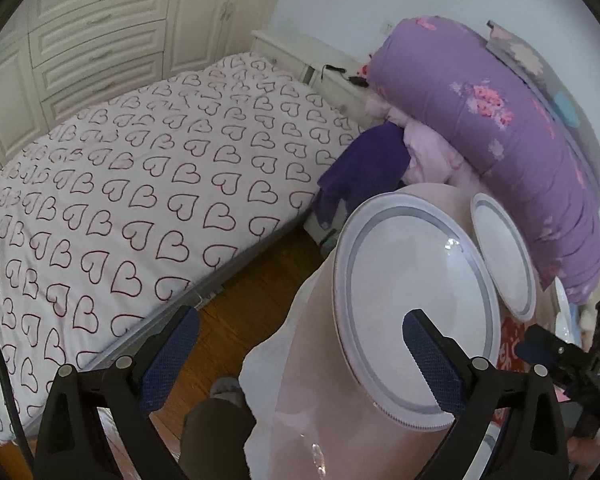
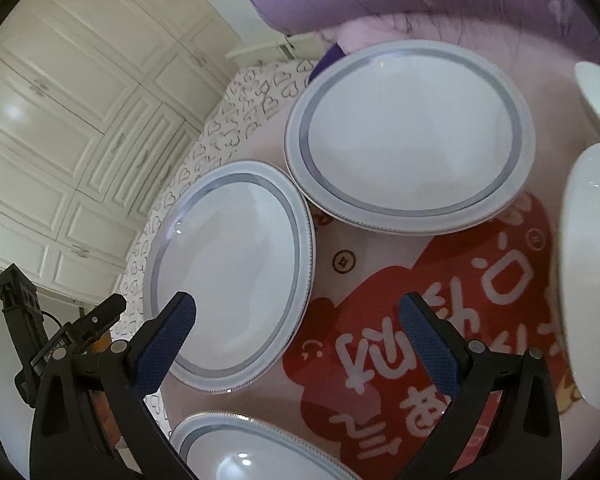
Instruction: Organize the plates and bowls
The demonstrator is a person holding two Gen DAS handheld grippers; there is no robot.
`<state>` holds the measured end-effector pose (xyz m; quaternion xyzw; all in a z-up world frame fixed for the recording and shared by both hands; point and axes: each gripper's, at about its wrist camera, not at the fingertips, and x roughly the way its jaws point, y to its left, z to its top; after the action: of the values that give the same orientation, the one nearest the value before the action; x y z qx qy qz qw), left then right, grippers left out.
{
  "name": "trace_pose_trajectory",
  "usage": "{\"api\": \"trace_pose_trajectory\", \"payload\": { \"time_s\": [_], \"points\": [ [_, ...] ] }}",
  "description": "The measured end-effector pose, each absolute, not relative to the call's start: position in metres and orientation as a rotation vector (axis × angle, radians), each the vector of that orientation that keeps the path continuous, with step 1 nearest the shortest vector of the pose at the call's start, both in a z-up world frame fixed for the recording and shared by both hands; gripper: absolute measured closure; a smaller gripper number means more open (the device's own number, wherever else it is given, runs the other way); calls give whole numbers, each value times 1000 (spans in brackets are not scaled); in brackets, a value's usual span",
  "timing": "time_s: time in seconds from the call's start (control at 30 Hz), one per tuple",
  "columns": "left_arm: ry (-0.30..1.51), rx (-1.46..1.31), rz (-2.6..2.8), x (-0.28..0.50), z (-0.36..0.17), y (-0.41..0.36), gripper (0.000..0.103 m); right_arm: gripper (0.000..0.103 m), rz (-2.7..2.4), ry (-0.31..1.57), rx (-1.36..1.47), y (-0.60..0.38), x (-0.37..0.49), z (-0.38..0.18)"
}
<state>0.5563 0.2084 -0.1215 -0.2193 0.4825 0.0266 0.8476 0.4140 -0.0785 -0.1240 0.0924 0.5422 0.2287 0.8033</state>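
Three rimmed plates lie on the pink tablecloth (image 2: 400, 252): the near-left plate (image 2: 228, 280) at the table's left edge, a far plate (image 2: 412, 136) beyond, another plate (image 2: 260, 448) nearest. White bowls (image 2: 592, 272) stand at the right edge. Both the right gripper (image 2: 298, 322) and left gripper (image 1: 300, 344) are spread, holding nothing. The near-left plate lies just ahead-left of the right gripper (probably the nearer tool).

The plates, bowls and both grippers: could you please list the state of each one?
Left gripper: open, holding nothing.
Right gripper: open, holding nothing.
Near plate: empty, flat on the table.
Far plate: empty, unstacked.
Bottom plate: empty, partly out of frame.
Bowls: on the right, contents not visible.
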Motion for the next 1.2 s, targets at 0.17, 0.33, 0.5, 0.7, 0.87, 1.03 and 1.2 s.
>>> {"api": "trace_pose_trajectory", "payload": {
  "time_s": [0.17, 0.33, 0.5, 0.7, 0.87, 1.03, 1.2],
  "points": [
    [1041, -470, 41, 574, -138, 208, 20, 6, 482, 1183, 206, -77, 425, -133],
    [1072, -490, 31, 589, -154, 211, 36, 20, 490, 1201, 195, -71, 433, -137],
    [1074, -492, 21, 599, -161, 212, 42, 24, 495, 1199, 188, -66, 439, -138],
    [1079, -473, -26, 604, -166, 204, 61, 32, 488, 1193, 170, -60, 446, -142],
    [1077, -453, -80, 610, -167, 199, 87, 55, 500, 1190, 133, -50, 451, -144],
    [1072, -450, -73, 609, -168, 197, 88, 73, 503, 1181, 84, -39, 447, -147],
    [1070, -443, -63, 606, -166, 194, 88, 83, 497, 1179, 96, -43, 447, -150]
  ]
}}
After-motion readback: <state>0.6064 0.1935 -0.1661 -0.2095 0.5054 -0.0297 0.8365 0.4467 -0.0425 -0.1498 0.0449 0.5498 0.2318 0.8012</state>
